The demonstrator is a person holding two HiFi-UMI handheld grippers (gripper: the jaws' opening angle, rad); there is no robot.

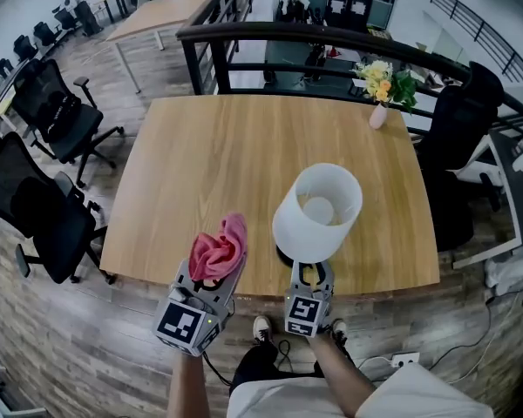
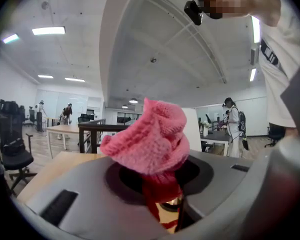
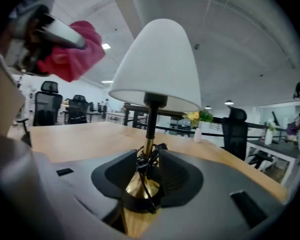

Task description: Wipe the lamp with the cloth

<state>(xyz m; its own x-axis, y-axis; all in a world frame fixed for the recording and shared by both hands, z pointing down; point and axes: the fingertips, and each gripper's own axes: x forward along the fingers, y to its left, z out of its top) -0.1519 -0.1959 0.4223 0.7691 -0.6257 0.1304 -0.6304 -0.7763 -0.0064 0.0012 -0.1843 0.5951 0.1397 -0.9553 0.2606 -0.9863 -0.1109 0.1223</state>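
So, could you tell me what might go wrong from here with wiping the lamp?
1. The lamp stands at the near edge of the table, and the right hand-held gripper flanks its stem without seeming to clamp it; a push from the cloth could tip it.
2. The cord wound round the stem might snag that gripper.

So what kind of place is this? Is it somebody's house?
Not a house. It is most likely a big open office. Black swivel chairs stand around, long desks fill the floor beyond the railing, and strip lights hang from the high ceiling.
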